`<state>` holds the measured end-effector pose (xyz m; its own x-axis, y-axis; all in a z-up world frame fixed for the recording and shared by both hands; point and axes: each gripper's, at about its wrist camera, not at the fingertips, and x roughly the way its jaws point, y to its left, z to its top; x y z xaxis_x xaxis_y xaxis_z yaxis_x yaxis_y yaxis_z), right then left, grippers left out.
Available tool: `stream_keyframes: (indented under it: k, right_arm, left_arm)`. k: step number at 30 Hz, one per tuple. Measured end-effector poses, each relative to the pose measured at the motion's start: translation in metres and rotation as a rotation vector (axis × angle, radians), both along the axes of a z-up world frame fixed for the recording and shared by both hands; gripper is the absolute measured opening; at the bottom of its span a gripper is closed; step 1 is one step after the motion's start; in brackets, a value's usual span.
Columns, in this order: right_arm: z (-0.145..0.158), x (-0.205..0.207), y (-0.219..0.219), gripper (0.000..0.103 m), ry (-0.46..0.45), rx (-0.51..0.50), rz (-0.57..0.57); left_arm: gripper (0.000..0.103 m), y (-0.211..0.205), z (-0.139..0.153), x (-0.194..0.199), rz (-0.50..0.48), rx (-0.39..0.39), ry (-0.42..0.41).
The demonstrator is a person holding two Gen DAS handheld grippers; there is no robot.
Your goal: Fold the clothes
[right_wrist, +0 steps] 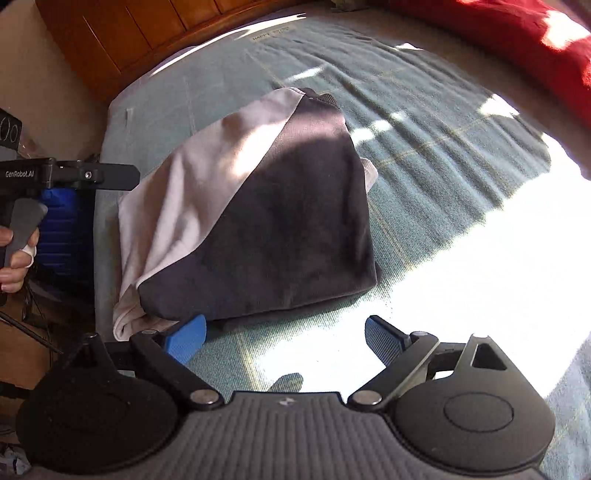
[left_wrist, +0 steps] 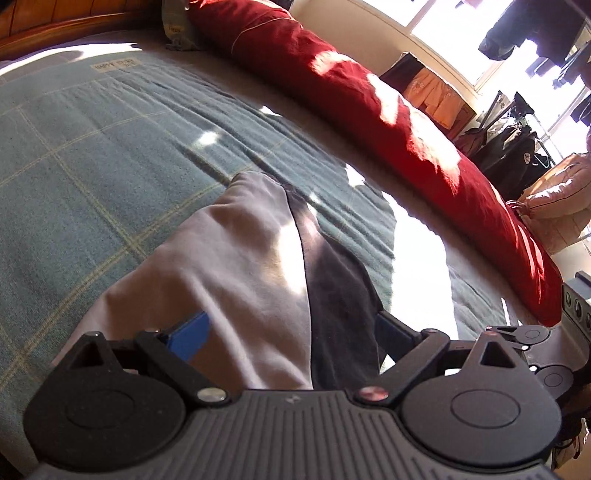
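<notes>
One soft folded garment (right_wrist: 258, 206), two-toned.

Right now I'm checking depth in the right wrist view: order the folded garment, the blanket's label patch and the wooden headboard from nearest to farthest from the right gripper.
From the right gripper, jaws open:
1. Folded garment, just ahead, slightly left.
2. Label patch, on the blanket's far edge.
3. Wooden headboard, beyond, upper left.

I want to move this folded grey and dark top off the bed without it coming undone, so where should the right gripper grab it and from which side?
Probably the near hem of the folded top, where the dark panel's stacked edge lies just ahead of the open right gripper. Come in low along the blanket from the near side, so both layers get pinched; the far end tapers and looks looser.
</notes>
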<state>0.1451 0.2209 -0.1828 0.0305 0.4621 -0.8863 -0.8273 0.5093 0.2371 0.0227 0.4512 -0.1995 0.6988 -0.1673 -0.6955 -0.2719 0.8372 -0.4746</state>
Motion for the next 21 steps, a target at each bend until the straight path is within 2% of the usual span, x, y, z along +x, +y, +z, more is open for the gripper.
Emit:
stream_keyframes:
  k: [3,6,7,9,12,14,16,17,21]
  right_arm:
    - [0.011,-0.009,-0.012,0.097,-0.018,-0.066,-0.004]
    - [0.025,-0.015,-0.028,0.098,-0.050,-0.120,-0.020]
    - [0.029,-0.018,-0.030,0.099,-0.053,-0.124,-0.024]
    - [0.035,-0.023,-0.034,0.101,-0.053,-0.129,-0.034]
    - [0.044,-0.030,-0.039,0.101,-0.052,-0.136,-0.048]
    - [0.049,-0.036,-0.042,0.101,-0.052,-0.141,-0.057]
    - [0.054,-0.039,-0.045,0.101,-0.046,-0.143,-0.064]
    - [0.058,-0.040,-0.046,0.101,-0.044,-0.145,-0.073]
    - [0.069,-0.038,-0.054,0.102,-0.044,-0.135,-0.119]
  left_arm:
    - [0.093,0.002,-0.027,0.020,0.072,-0.083,0.095]
    - [0.094,0.001,-0.009,0.019,0.078,-0.071,0.054]
    - [0.095,0.000,-0.003,0.020,0.076,-0.054,0.041]
    - [0.095,-0.001,0.010,0.029,0.053,0.043,0.024]
    - [0.095,0.005,0.005,0.053,0.035,0.105,0.064]
    - [0.095,0.010,-0.013,0.067,0.032,0.089,0.118]
    - [0.097,0.014,-0.032,0.073,0.028,0.030,0.159]
    - [0.102,0.014,-0.035,0.072,0.024,0.020,0.145]
    - [0.103,0.014,-0.036,0.070,0.060,0.000,0.127]
